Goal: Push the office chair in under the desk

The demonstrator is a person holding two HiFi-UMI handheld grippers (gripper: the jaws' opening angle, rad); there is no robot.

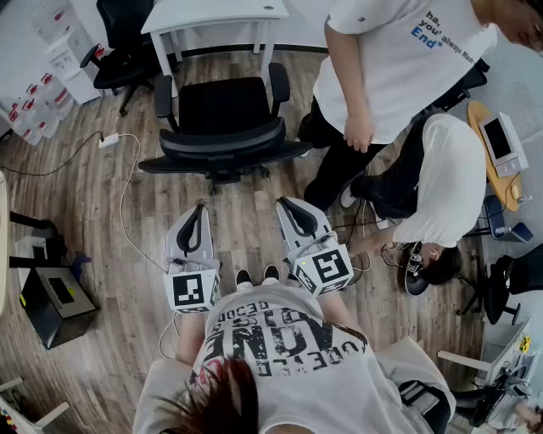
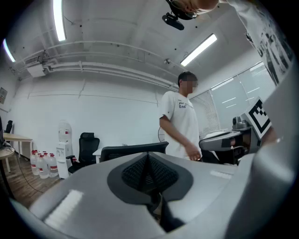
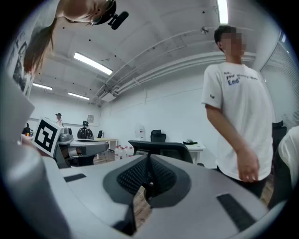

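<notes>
Black mesh office chair [image 1: 225, 110] straight ahead, apart from left gripper [image 1: 198, 209] and right gripper [image 1: 283, 204], fingers shut empty, white tabletop [image 1: 216, 13] beyond

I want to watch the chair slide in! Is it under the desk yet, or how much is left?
Nothing looks done yet: the office chair stands out in front of the desk, not under it. In hand: the left tool and right tool are shut, empty and short of the chair's back, not touching it. Left: reach the chair and push it in.
</notes>
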